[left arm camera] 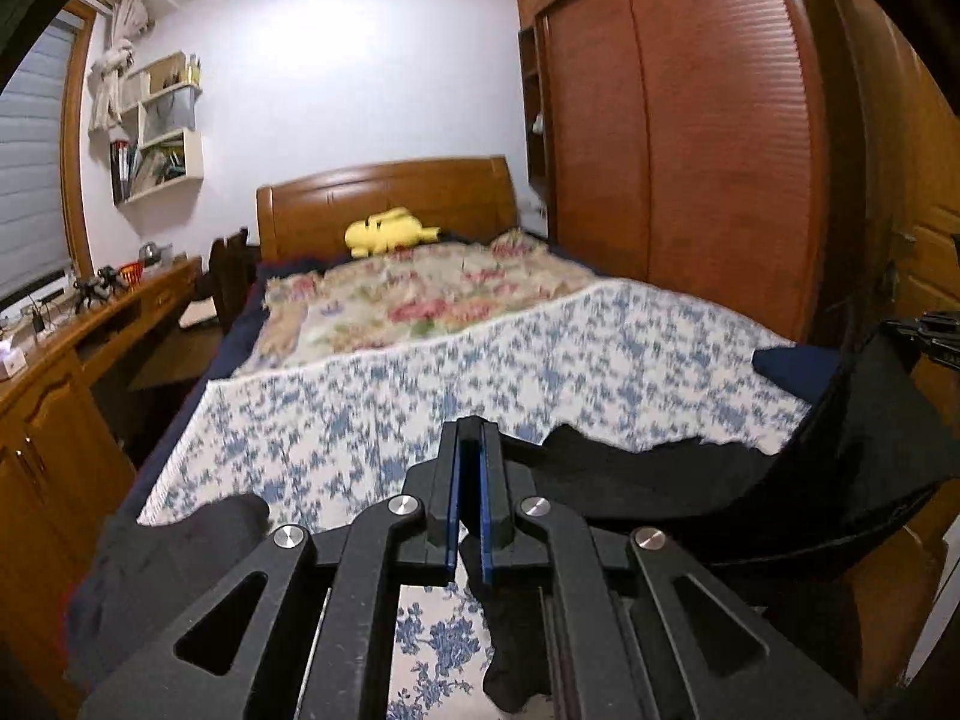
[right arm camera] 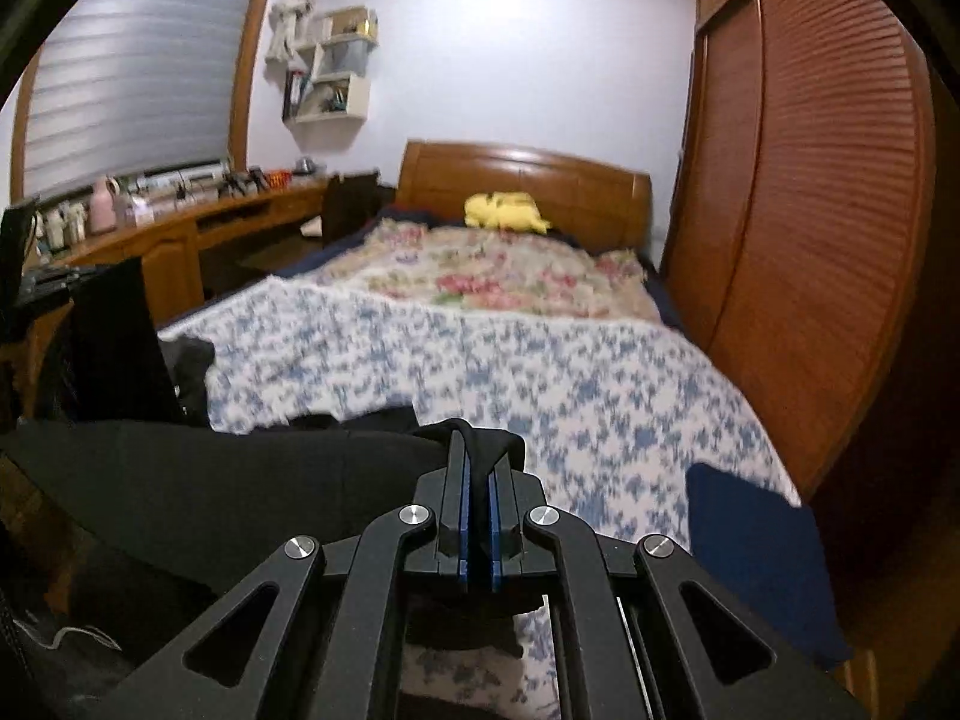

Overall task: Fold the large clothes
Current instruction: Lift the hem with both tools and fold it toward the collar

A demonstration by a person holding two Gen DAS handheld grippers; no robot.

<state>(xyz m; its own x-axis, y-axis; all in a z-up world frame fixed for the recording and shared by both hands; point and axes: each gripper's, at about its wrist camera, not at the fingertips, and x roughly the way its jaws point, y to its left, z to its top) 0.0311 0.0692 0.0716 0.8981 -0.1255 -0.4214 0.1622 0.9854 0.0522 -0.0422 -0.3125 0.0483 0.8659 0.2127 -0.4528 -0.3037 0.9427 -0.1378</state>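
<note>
We hold the black garment point(right arm camera: 198, 480) stretched above the bed point(left arm camera: 372, 420), each corner pinched by the left hand-held gripper point(left arm camera: 470, 438) and right hand-held gripper point(right arm camera: 478, 450). We should keep the edge taut and level, lowering toward twelve o'clock.

Dim warm indoor light, strong fisheye bending at edges, motion-smeared bedspread point(left arm camera: 480, 372) (both views), black corner vignetting.
</note>
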